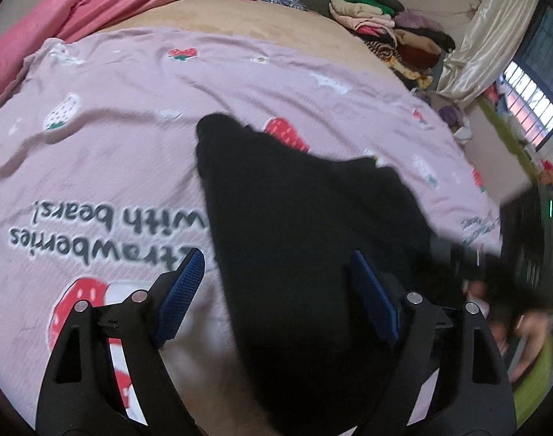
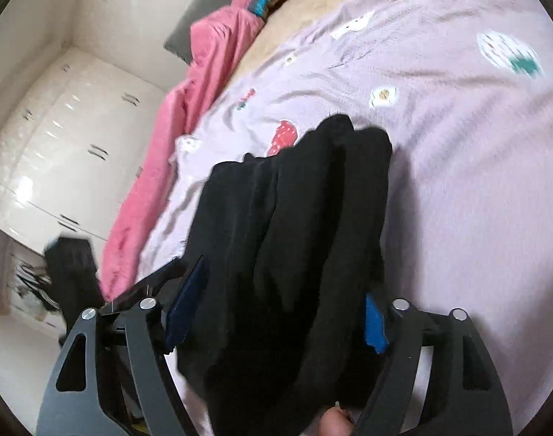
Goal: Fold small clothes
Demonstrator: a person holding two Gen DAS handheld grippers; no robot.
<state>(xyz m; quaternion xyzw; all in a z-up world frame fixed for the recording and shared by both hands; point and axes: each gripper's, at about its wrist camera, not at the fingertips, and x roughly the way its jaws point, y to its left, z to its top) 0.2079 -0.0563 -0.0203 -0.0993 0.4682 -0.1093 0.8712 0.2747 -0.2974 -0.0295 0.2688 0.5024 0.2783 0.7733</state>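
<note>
A black garment [image 1: 294, 225] lies bunched on the lilac strawberry-print blanket [image 1: 131, 109] on the bed. My left gripper [image 1: 276, 283] is open, its blue pads [image 1: 183, 290] spread wide, and the black cloth runs between them. In the right wrist view the same black garment [image 2: 294, 236] hangs in folds between the spread blue pads [image 2: 187, 305] of my right gripper [image 2: 276, 312], which is open too. The right gripper shows blurred at the right edge of the left wrist view [image 1: 458, 250]. The cloth's lower end is hidden under both grippers.
A pink quilt [image 1: 76, 11] lies along the bed's far left. Piles of folded clothes [image 1: 385, 25] sit at the far right corner by a curtain [image 1: 487, 36]. White wardrobe doors [image 2: 58, 145] stand beside the bed in the right wrist view.
</note>
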